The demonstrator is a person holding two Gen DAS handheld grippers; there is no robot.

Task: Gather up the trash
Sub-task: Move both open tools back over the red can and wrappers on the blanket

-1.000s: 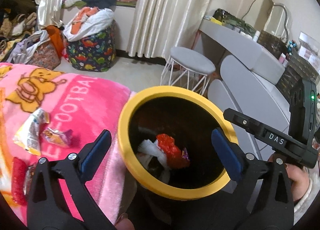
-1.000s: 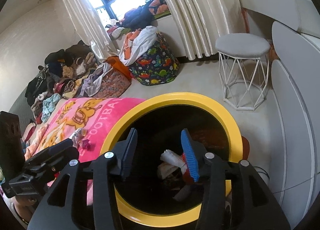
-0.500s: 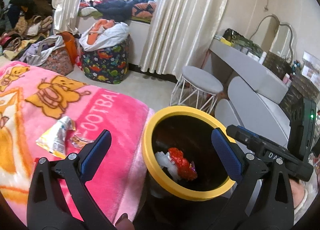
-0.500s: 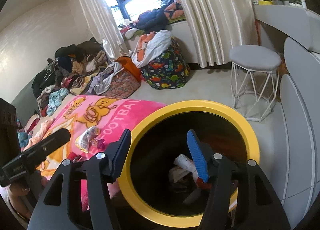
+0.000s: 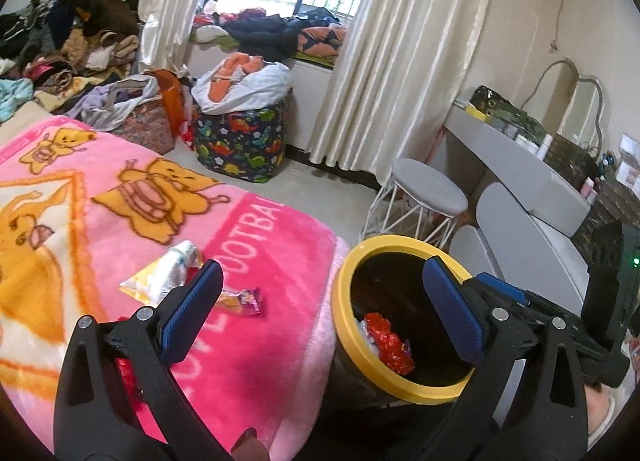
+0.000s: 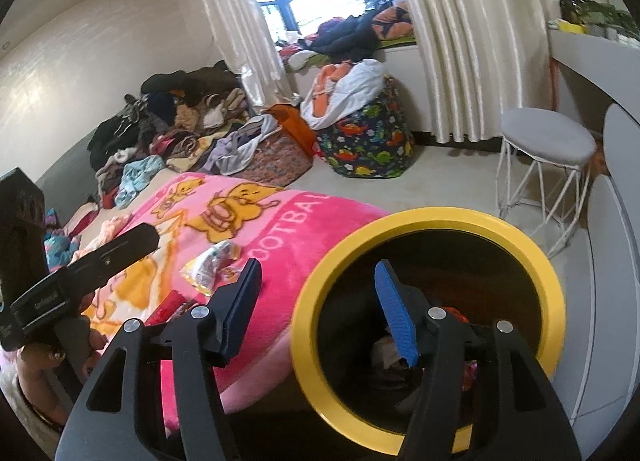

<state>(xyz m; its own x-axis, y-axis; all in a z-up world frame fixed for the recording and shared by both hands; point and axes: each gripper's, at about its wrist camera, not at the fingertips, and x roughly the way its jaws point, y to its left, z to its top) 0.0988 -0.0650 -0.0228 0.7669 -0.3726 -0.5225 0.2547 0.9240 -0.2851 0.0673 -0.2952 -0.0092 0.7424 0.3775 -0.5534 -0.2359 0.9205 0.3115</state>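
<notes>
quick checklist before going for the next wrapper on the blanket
1. Left hand-held gripper open and empty: ok.
2. Right hand-held gripper open with nothing between its pads: ok; its jaws have just been opening.
3. Wrappers left to collect: ok, a yellow and white wrapper and a small purple-edged wrapper lie on the pink blanket.
4. Bin upright beside the blanket with room inside: ok.
5. Red wrapper inside the bin: ok.
6. More trash low behind the left fingers: cannot tell.
</notes>
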